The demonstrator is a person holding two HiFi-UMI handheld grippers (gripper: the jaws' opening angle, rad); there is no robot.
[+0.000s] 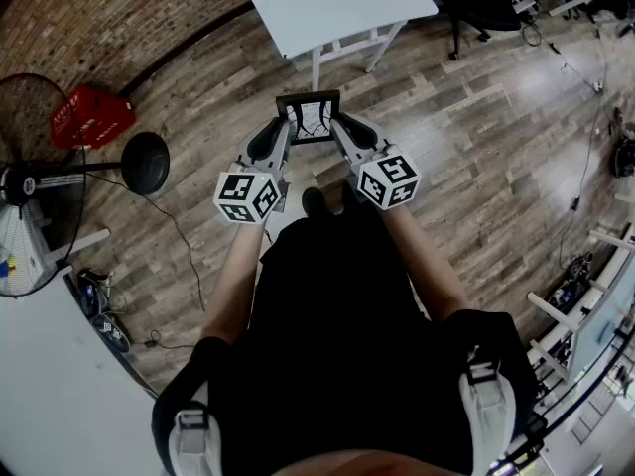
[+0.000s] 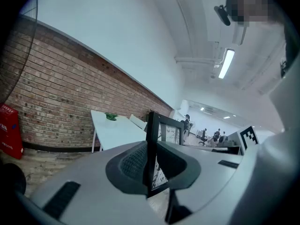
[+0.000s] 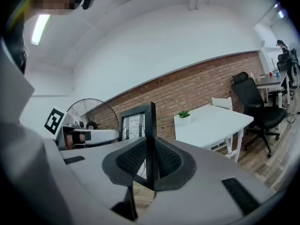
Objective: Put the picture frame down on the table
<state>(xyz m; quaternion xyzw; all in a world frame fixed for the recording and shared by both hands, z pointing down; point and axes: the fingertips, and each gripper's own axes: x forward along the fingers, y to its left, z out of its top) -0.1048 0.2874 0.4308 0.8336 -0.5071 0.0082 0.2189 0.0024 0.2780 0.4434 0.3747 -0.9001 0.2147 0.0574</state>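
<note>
Holding the picture frame [image 1: 310, 119] in the air over the wooden floor [image 1: 476, 167], short of the white worktop [image 1: 332, 3], the left tool [image 1: 284, 132] is clamped on its left edge and the right tool [image 1: 340, 132] on its right. From the frame, the worktop lies straight ahead, about equally near both tools.
</note>
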